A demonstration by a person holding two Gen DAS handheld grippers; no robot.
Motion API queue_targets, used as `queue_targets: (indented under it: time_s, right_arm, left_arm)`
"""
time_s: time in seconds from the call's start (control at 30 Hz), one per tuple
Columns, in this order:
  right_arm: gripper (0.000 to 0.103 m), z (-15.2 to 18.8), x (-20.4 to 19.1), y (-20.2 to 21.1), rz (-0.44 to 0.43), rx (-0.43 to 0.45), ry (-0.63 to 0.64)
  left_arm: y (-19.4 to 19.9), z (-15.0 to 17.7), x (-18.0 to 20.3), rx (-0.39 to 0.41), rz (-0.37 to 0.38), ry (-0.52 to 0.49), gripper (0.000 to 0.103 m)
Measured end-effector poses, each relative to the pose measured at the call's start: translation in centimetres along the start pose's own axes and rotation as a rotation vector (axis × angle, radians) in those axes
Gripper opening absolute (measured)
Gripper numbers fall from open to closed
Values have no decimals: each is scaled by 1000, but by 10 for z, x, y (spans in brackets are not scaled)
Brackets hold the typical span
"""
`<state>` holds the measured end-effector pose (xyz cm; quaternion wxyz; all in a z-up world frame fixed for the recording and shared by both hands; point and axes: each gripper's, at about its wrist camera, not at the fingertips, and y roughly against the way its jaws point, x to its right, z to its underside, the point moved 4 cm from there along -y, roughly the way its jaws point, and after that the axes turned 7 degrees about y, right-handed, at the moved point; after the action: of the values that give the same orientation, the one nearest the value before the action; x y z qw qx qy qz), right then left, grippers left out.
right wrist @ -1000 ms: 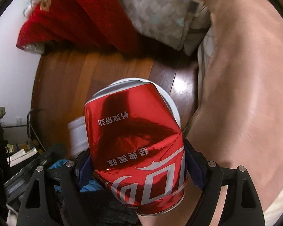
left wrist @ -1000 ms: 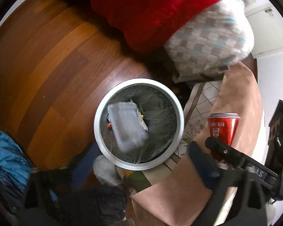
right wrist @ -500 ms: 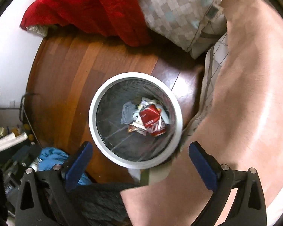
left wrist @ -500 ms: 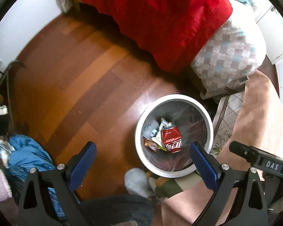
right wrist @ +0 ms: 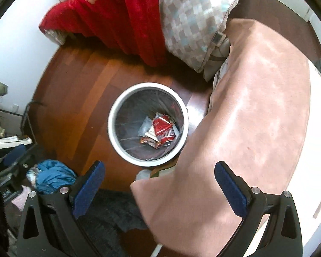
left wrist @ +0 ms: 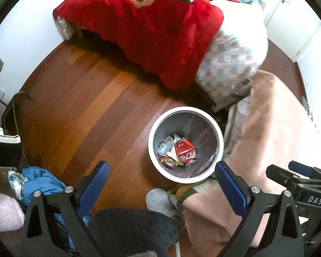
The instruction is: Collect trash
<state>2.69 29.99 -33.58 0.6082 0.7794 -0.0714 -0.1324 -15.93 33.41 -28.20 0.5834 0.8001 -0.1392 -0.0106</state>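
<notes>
Bedroom, wood floor; bin stands on it beside the pink-covered worktop, bed beyond the bin. Can lies inside the bin on wrappers. Left tongs and right tongs both gape wide, holding nothing, above the bin. Judgement: drop done. Next, scan worktop near the bin for more trash; approach with jaws wide.

left gripper: two black angular plastic arms with triangular cut-outs, each bearing silver round screw heads and ending in a flat blue pad. right gripper: the same black frame, silver screws and blue-padded fingers. seen from the left wrist, its black body carried white lettering "das".
</notes>
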Motion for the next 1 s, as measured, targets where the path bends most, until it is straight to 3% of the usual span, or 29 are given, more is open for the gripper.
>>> queue_targets:
  time_s: [0.37,0.57,1.0]
  right_arm:
    - [103,34,-23,123,-129,151,33]
    - [103,50,-41,171,-186,192,83]
    - [103,60,-60,197,-229,183,137]
  left_arm:
    - [104,12,17,76,137,-43,100]
    - [144,19,21,102,196,-59,100]
    - [169,26,12,93,247,-40,100]
